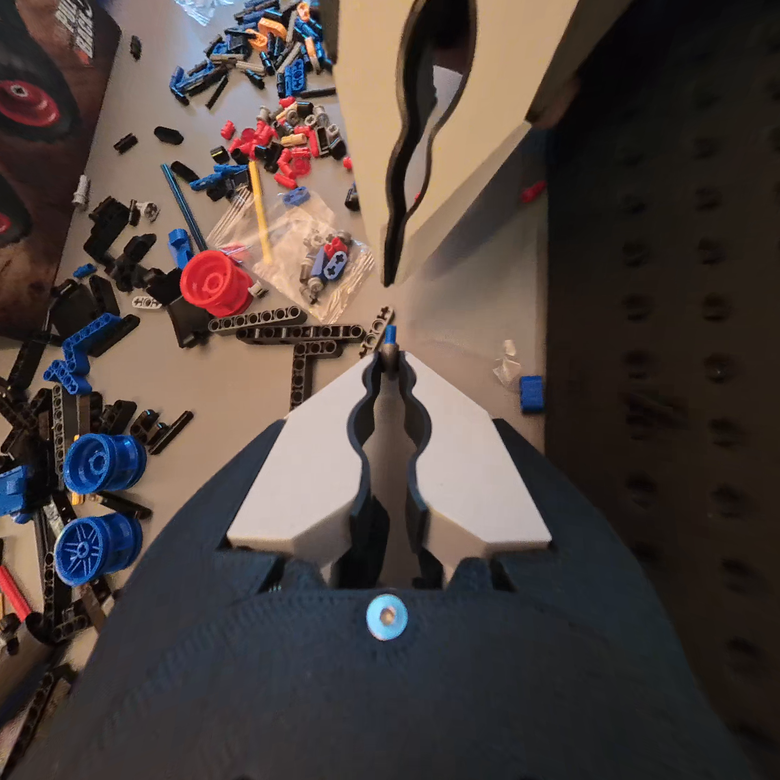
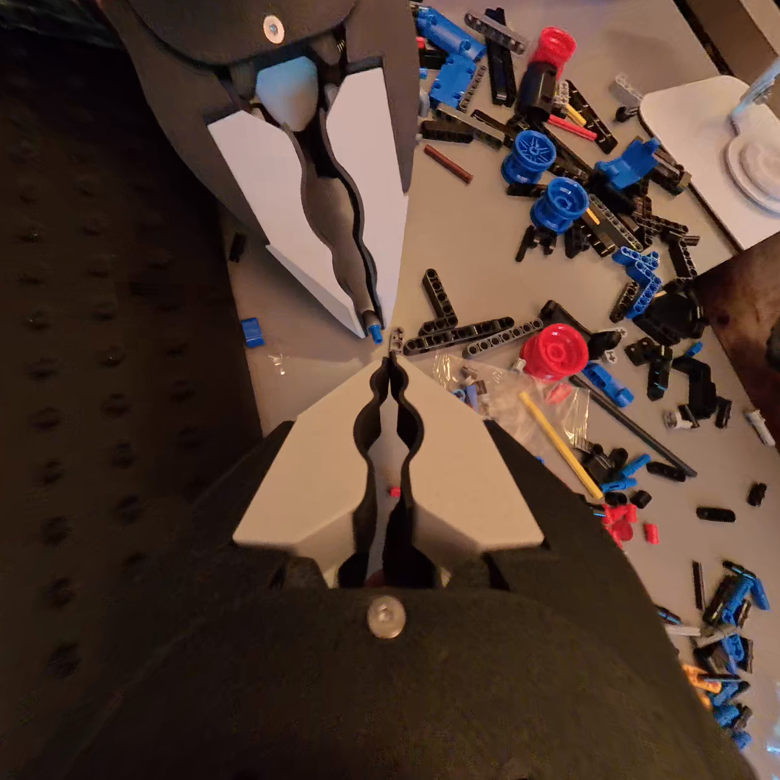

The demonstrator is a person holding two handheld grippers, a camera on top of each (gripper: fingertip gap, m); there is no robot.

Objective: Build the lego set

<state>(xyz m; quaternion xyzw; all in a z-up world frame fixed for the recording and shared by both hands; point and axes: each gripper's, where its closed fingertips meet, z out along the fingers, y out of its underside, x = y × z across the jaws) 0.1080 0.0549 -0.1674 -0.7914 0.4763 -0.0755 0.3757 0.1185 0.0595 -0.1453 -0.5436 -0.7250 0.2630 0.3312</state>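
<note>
Build barely begun — loose lego parts (image 1: 270, 139) cover the table (image 1: 236, 380) around the red wheel (image 1: 215, 283). Left gripper (image 1: 389, 352) pinches a blue pin (image 1: 390, 335); right gripper (image 2: 390, 358) clamps a small grey connector (image 2: 396, 339) — unjoined.

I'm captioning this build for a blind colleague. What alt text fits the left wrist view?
The left hand-held gripper pinches a small blue pin at its fingertips above a grey table. The right hand-held gripper points down opposite it; loose pieces, including a red wheel hub, lie scattered left.
</note>
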